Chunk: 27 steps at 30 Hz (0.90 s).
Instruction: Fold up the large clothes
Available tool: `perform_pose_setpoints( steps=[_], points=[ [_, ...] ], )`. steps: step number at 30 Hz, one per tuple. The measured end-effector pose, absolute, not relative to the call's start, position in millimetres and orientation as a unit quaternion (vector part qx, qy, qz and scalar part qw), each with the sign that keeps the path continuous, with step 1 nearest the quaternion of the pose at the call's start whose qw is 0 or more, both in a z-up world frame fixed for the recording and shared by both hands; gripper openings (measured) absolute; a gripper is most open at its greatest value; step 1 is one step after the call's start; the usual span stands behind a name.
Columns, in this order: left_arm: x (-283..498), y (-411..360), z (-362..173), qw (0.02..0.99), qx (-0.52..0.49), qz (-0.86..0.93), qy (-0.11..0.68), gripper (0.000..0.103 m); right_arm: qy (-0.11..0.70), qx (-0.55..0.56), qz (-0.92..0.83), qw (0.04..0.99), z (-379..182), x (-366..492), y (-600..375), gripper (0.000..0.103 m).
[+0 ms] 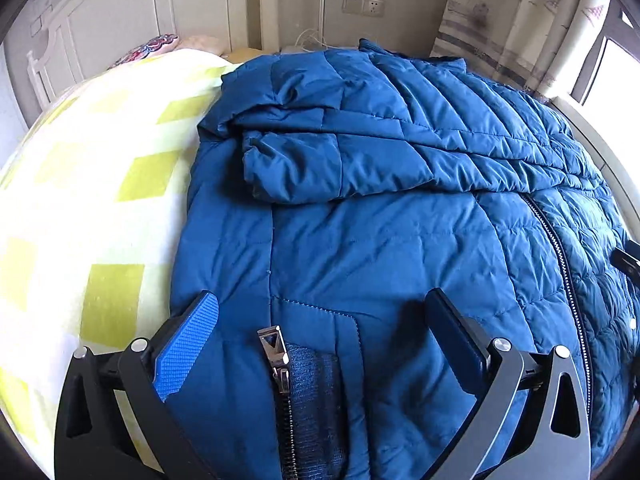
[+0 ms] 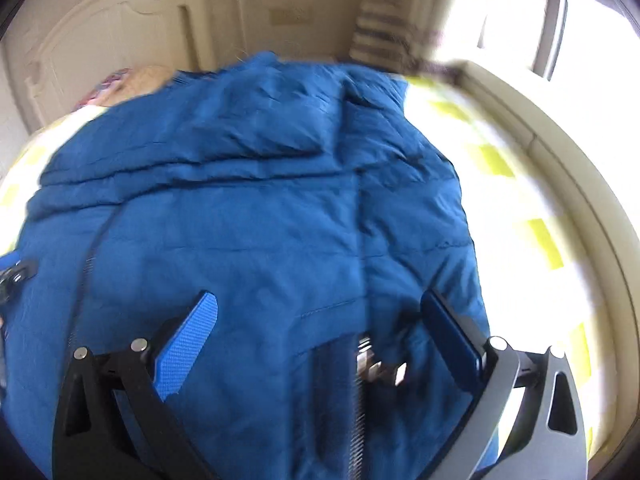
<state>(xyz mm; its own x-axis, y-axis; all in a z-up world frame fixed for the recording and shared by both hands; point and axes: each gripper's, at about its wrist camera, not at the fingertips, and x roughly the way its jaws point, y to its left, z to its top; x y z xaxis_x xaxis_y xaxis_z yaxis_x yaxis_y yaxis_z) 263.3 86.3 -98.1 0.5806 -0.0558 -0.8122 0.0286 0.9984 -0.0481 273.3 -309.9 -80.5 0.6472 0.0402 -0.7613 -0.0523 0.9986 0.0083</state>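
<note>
A large blue quilted jacket (image 1: pixel 400 220) lies spread on a bed, with both sleeves folded across its chest (image 1: pixel 320 160). My left gripper (image 1: pixel 322 312) is open just above the jacket's lower left part, over a pocket zipper with a metal pull (image 1: pixel 276 352). The jacket's main zipper (image 1: pixel 560 264) runs to its right. In the blurred right wrist view the jacket (image 2: pixel 260 208) fills the middle. My right gripper (image 2: pixel 318 312) is open above its lower right part, over another pocket zipper pull (image 2: pixel 368 356). Neither gripper holds cloth.
The bed has a white and yellow-green checked cover (image 1: pixel 92 208) (image 2: pixel 532 232). A white headboard (image 1: pixel 104 20) and patterned pillow (image 1: pixel 156 46) are at the far end. A curtain (image 1: pixel 512 20) and window (image 2: pixel 592 32) stand on the right.
</note>
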Motion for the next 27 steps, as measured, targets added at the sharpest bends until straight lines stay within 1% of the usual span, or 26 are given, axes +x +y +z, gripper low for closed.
perform_pose_setpoints(
  steps=[4, 6, 7, 10, 12, 15, 16, 18, 19, 21, 22, 25, 27],
  points=[
    [262, 89, -99, 0.889, -0.024, -0.022, 0.458, 0.099, 0.402, -0.049, 0.092, 0.91, -73, 239, -274, 0.1],
    [263, 88, -98, 0.888, -0.021, -0.021, 0.458, 0.099, 0.444, -0.095, 0.112, 0.884, -93, 233, -255, 0.1],
    [262, 93, -99, 0.888, -0.021, -0.021, 0.458, 0.099, 0.448, -0.105, 0.109, 0.881, -99, 232, -251, 0.1],
    [259, 96, -98, 0.891, -0.024, -0.008, 0.453, 0.099, 0.447, -0.089, 0.097, 0.885, -95, 224, -258, 0.1],
    [246, 99, -90, 0.899, -0.026, 0.025, 0.437, 0.098, 0.428, -0.088, 0.086, 0.895, -85, 210, -260, 0.1],
    [206, 90, -70, 0.913, -0.057, -0.031, 0.403, 0.098, 0.403, -0.077, 0.127, 0.903, -80, 183, -259, 0.1],
    [196, 83, -66, 0.916, -0.05, -0.043, 0.396, 0.098, 0.398, -0.078, 0.132, 0.905, -80, 174, -257, 0.1],
    [171, 59, -66, 0.918, 0.0, -0.075, 0.389, 0.098, 0.404, -0.09, 0.15, 0.898, -91, 158, -250, 0.1],
    [165, 47, -75, 0.911, 0.029, -0.081, 0.403, 0.098, 0.408, -0.098, 0.151, 0.895, -97, 160, -247, 0.1],
    [160, 32, -97, 0.896, 0.067, -0.078, 0.432, 0.099, 0.388, -0.093, 0.151, 0.905, -102, 152, -250, 0.101],
    [155, 28, -106, 0.898, 0.084, -0.071, 0.426, 0.099, 0.392, -0.088, 0.152, 0.903, -103, 153, -255, 0.101],
    [150, 30, -102, 0.896, 0.083, -0.065, 0.432, 0.098, 0.4, -0.088, 0.136, 0.902, -92, 152, -256, 0.1],
    [137, 30, -91, 0.905, 0.079, -0.066, 0.413, 0.098, 0.377, -0.092, 0.141, 0.911, -82, 141, -247, 0.1]
  ],
)
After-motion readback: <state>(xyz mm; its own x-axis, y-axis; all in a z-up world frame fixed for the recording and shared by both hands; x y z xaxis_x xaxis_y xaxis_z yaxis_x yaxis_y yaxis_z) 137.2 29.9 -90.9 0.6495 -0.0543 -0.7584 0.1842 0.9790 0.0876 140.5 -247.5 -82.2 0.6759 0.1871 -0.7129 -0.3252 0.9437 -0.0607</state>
